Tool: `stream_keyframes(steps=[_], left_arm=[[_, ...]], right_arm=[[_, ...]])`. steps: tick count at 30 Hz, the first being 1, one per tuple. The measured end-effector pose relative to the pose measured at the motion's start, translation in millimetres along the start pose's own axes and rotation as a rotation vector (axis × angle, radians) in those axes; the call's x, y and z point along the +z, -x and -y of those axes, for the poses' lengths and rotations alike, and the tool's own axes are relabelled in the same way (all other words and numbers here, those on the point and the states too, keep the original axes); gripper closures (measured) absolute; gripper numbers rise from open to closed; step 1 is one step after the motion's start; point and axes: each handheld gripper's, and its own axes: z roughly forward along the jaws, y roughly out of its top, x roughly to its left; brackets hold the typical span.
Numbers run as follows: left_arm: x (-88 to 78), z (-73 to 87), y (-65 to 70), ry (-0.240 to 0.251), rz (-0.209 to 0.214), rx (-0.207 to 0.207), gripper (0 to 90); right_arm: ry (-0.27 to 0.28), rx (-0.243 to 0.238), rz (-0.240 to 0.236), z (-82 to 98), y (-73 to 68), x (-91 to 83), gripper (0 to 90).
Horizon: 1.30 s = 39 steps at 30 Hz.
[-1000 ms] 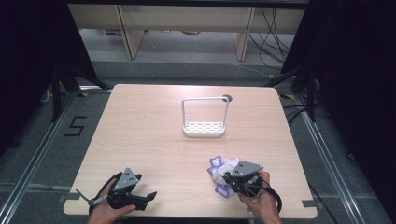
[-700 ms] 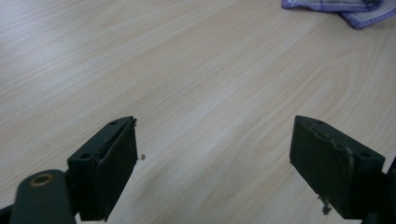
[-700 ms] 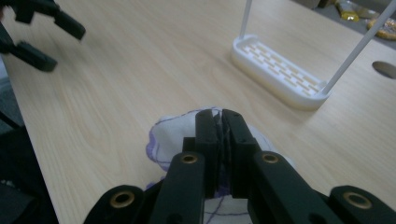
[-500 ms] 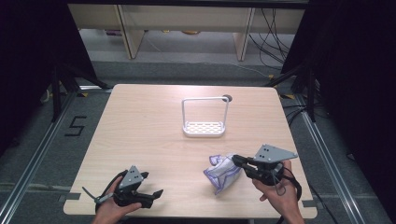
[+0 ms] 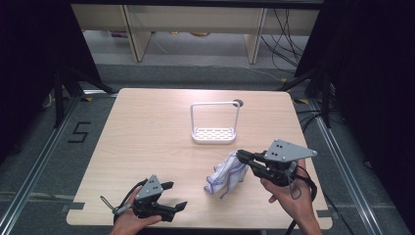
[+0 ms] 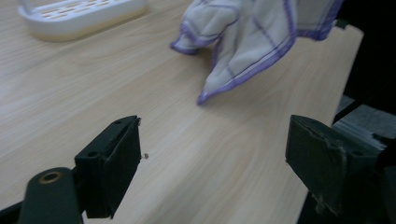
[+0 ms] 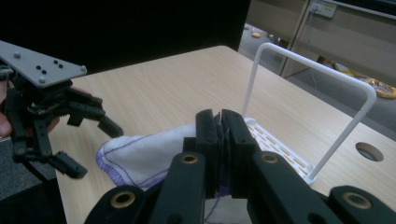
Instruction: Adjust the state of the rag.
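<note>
My right gripper [image 5: 242, 156] has its fingers pinched on the top edge of the white cloth [image 5: 224, 175], which droops limp, light and soft onto the tabletop [image 5: 147, 132] near the rack [image 5: 214, 134], so my wide-open left gripper [image 5: 175, 196] should take a hemmed corner

A pale wooden tabletop [image 5: 147, 137] is standing on a grey floor [image 5: 58, 161], with a small round hole [image 5: 238, 103] sitting near its far edge. A black "5" [image 5: 80, 132] is showing on the floor just beside the tabletop's left side. Metal rails [image 5: 27, 186] are running along the floor on both sides. Black curtains [image 5: 34, 49] are hanging at left and right. Light wooden furniture [image 5: 132, 29] is standing beyond the tabletop, and dark cables [image 5: 286, 29] are trailing down behind it. Something small and yellowish [image 5: 198, 34] is lying on the floor underneath, too blurred to tell.
</note>
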Motion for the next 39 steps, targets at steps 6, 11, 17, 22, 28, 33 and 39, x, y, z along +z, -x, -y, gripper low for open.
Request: stream_keyframes(steps=[6,11,17,22,28,33,39], left_arm=[[23.5,-7.0,15.3,-0.010,0.051,0.050,19.8],[52.0,-14.4,22.8,-0.011,0.080,0.082,26.3],[76.2,-21.3,20.7,-0.016,0.055,0.167,49.3],[61.2,-32.4,9.1,0.028,0.057,0.208,87.3],[3.8,-51.8,1.0,0.093,0.054,0.194,87.9],[-46.7,-70.6,-1.4,0.127,0.045,0.204,87.9],[-90.5,-93.4,2.3,0.166,0.040,0.203,87.9]], right_arm=[[0.007,0.016,-0.008,-2.9,-2.9,3.7,86.3],[-0.008,0.027,-0.021,-3.8,-1.9,2.3,86.3],[0.003,0.021,-0.021,-1.3,-0.2,2.2,86.3],[0.013,0.037,-0.028,0.5,4.8,-2.1,86.2],[0.011,0.051,-0.015,1.5,10.3,-10.2,86.3],[0.014,0.069,-0.054,3.3,9.5,-9.5,86.3],[0.020,0.074,-0.109,0.9,1.0,-1.9,86.3]])
